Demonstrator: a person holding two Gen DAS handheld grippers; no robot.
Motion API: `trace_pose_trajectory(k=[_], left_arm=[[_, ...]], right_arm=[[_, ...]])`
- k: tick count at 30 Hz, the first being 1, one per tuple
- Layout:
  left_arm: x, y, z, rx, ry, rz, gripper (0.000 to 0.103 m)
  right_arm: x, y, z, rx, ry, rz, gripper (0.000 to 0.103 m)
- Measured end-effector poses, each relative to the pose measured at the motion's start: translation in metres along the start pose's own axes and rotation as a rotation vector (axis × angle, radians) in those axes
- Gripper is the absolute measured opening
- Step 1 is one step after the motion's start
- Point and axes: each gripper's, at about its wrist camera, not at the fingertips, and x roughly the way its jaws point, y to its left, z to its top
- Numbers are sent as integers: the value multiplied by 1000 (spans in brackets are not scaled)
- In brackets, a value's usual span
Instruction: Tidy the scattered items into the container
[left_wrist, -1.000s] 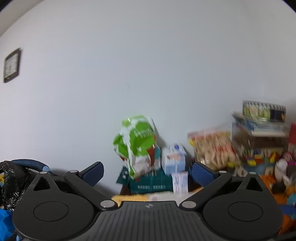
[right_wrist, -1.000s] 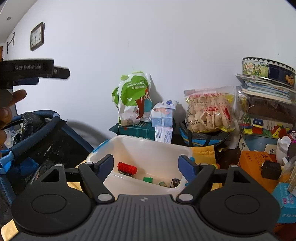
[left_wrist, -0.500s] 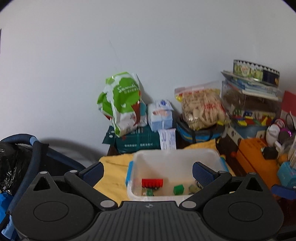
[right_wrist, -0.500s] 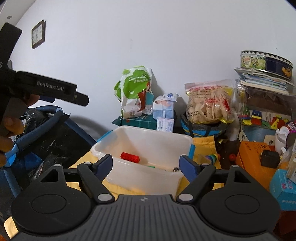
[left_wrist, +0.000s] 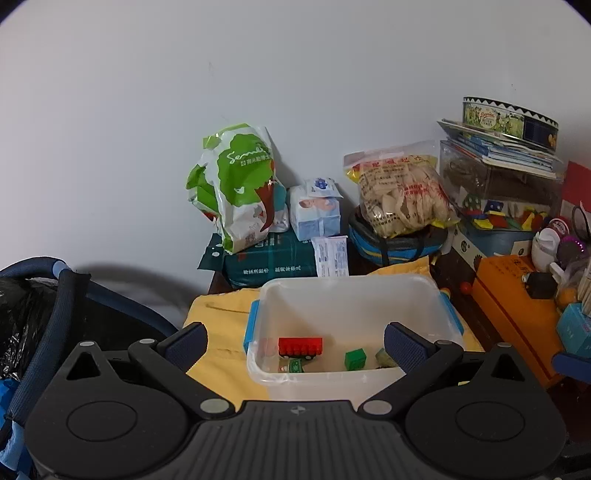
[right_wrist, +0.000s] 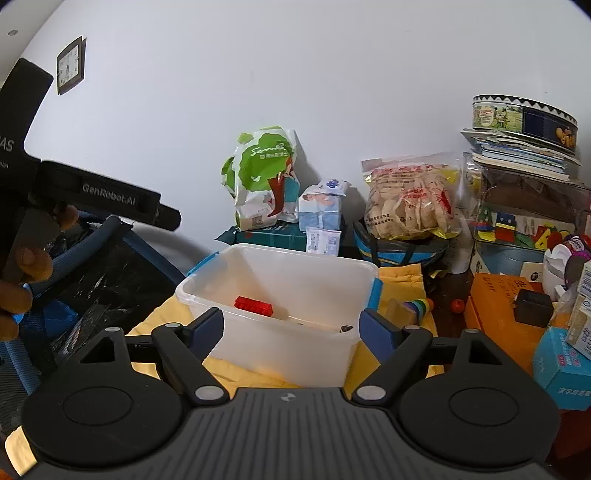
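A clear plastic container (left_wrist: 439, 317) (right_wrist: 207, 280) with blue side clips stands on a yellow cloth (left_wrist: 218, 325) (right_wrist: 400, 273). Inside lie a red toy brick (left_wrist: 300, 345) (right_wrist: 255, 305), a green cube (left_wrist: 355, 360) and a few other small pieces. My left gripper (left_wrist: 293, 345) hovers over the container's near rim, open and empty. My right gripper (right_wrist: 291, 326) stands open before the container's near wall, nothing between its fingers. A rainbow-coloured toy (right_wrist: 417, 306) and a small red ball (right_wrist: 458, 305) lie right of the container. The left tool and a hand (right_wrist: 22, 269) show at the left of the right wrist view.
A green-and-white bag (left_wrist: 236, 184), tissue packs (left_wrist: 316, 210) and a snack bag (left_wrist: 400, 192) stand against the wall behind. An orange box (left_wrist: 517, 306), a cookie tin (left_wrist: 508, 118) and stacked toys crowd the right. A dark blue mesh basket (left_wrist: 48, 310) sits at left.
The left wrist view has tipped downward: a second ago it showed mostly wall, now the container and its contents lie between the fingers. The right gripper has hardly moved.
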Motion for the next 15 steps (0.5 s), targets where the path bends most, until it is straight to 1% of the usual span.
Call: trace_pose_trajectory(k=[3, 5, 10, 15], left_arm=[[0, 2, -1, -1, 2, -2, 103], [1, 4, -1, -2, 4, 3, 103], [8, 8, 2, -16, 41, -2, 103], [11, 7, 5, -4, 45, 18, 103]], right_arm=[[4, 4, 5, -9, -7, -4, 86], [5, 5, 8, -10, -16, -15, 94], [10, 7, 18, -4, -33, -35, 103], [14, 6, 28, -15, -44, -47, 103]])
